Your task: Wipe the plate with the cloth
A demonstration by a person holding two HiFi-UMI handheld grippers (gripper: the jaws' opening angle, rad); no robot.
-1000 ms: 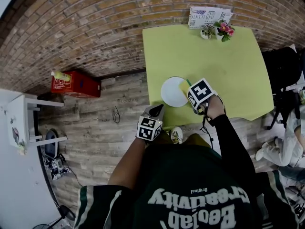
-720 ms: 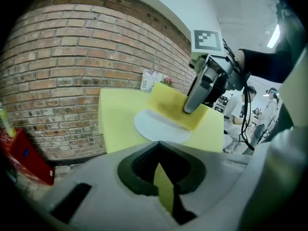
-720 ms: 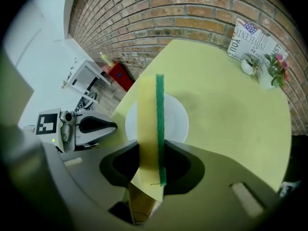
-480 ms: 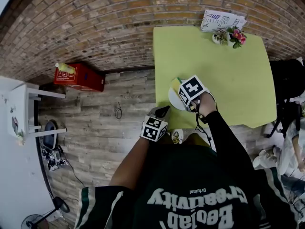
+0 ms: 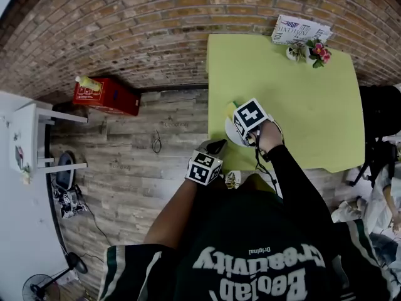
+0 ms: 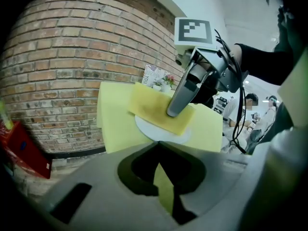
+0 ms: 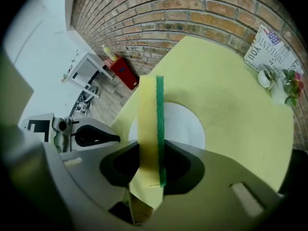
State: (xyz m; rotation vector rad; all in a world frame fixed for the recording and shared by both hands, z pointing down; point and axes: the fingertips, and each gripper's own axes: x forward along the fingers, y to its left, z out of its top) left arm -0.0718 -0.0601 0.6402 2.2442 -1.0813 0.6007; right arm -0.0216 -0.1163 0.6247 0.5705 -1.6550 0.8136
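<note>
The plate (image 7: pixel 185 124) sat near the table's (image 7: pixel 231 81) edge, with the cloth (image 7: pixel 148 129) across it, clamped in the right gripper (image 7: pixel 149 182). The left gripper (image 6: pixel 163 177) was closed on nothing. Wiping well likely needed flat, even pressure without sliding the plate off.

free: table (image 5: pixel 301 99) right of plate (image 7: pixel 185 124) | blocked — flower pot (image 5: pixel 321 50), card (image 5: pixel 299 29)

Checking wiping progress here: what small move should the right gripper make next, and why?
Probably slide the cloth sideways across the plate: the right gripper is shut on the cloth, which lies on the plate, and much of the plate shows bare.
</note>
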